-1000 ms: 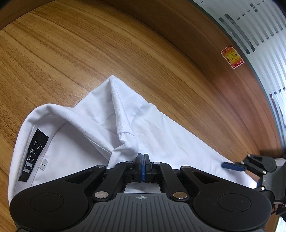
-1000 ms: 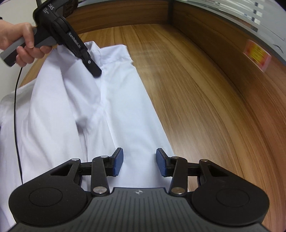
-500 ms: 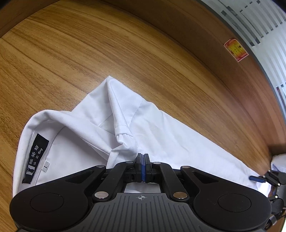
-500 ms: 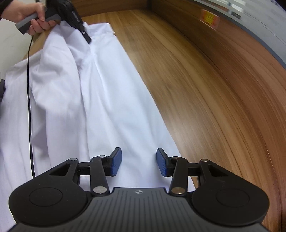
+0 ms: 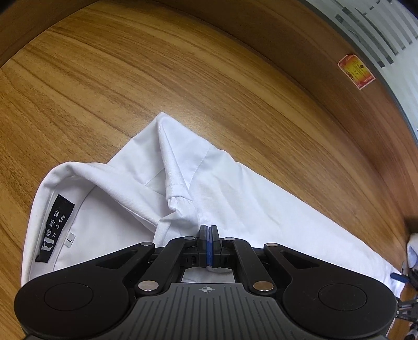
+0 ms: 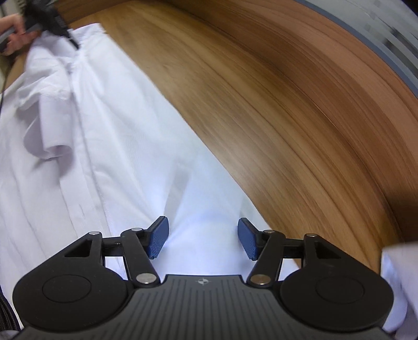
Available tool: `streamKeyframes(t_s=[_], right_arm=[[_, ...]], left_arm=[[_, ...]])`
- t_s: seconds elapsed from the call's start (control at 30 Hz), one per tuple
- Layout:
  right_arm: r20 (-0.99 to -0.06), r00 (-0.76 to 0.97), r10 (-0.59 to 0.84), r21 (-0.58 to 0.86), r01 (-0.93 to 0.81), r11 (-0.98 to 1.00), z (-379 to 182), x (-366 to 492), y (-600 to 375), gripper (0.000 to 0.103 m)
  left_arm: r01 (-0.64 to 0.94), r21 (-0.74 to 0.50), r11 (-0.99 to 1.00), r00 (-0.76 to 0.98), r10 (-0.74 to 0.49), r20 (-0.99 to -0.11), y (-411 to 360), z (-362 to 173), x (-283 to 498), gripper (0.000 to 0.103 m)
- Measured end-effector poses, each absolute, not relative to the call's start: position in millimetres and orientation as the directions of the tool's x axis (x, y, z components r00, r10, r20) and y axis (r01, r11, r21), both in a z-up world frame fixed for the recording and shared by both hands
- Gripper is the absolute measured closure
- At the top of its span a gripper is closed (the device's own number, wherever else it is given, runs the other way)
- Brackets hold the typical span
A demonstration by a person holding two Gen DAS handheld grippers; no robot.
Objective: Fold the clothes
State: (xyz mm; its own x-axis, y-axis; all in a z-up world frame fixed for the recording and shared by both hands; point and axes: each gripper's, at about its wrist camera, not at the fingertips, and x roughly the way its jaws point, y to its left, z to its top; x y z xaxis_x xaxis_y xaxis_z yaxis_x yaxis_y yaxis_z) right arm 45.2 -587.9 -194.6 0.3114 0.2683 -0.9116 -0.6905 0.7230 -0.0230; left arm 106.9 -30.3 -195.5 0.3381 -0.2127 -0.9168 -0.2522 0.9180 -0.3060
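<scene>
A white shirt (image 5: pixel 261 209) lies stretched out on a wooden table (image 5: pixel 130 78). Its collar with a black label (image 5: pixel 53 232) shows at the left of the left wrist view. My left gripper (image 5: pixel 208 231) is shut on the shirt fabric just beside the collar seam. In the right wrist view the same white shirt (image 6: pixel 117 146) runs from far left down to the near edge. My right gripper (image 6: pixel 202 236) is open above the shirt's lower end, with cloth between and beneath its blue pads (image 6: pixel 156 239). The left gripper (image 6: pixel 52 23) shows far off at top left, held by a hand (image 6: pixel 15 34).
A dark wooden wall panel (image 5: pixel 313 52) with a red and yellow sticker (image 5: pixel 355 71) borders the table's far side. Bare wood lies beyond the shirt. More white cloth (image 6: pixel 397 282) sits at the right edge of the right wrist view.
My right gripper has drawn back along the shirt toward its lower end and its jaws have opened wider. The left gripper keeps its hold at the collar, almost in place.
</scene>
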Motion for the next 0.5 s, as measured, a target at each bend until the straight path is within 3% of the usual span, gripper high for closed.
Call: streamKeyframes(t_s=[0.1,0.17,0.23,0.5], right_arm=[[-0.919,0.324,0.223,-0.036,-0.634,0.773,-193.2,41.2,-603.8,0.040],[-0.911,0.370,0.183,-0.082,-0.597,0.798,-184.1,33.6,-600.1,0.040],[-0.894,0.398,0.209,-0.059,-0.565,0.823,-170.0,24.8,-596.1,0.040],[-0.830,0.392,0.396,0.087,-0.611,0.787,-134.3,-14.9,-556.6,0.040]], left_arm=[[-0.242,-0.307,0.920,0.336,-0.218,-0.916,-32.0,-193.1,109.4,0.094],[-0.226,-0.302,0.926,0.347,-0.213,-0.913,-35.3,-187.2,112.0,0.081],[-0.205,-0.310,0.928,0.378,-0.217,-0.900,-40.0,-176.7,114.0,0.059],[-0.153,-0.345,0.926,0.458,-0.243,-0.855,-40.9,-135.6,114.0,0.053]])
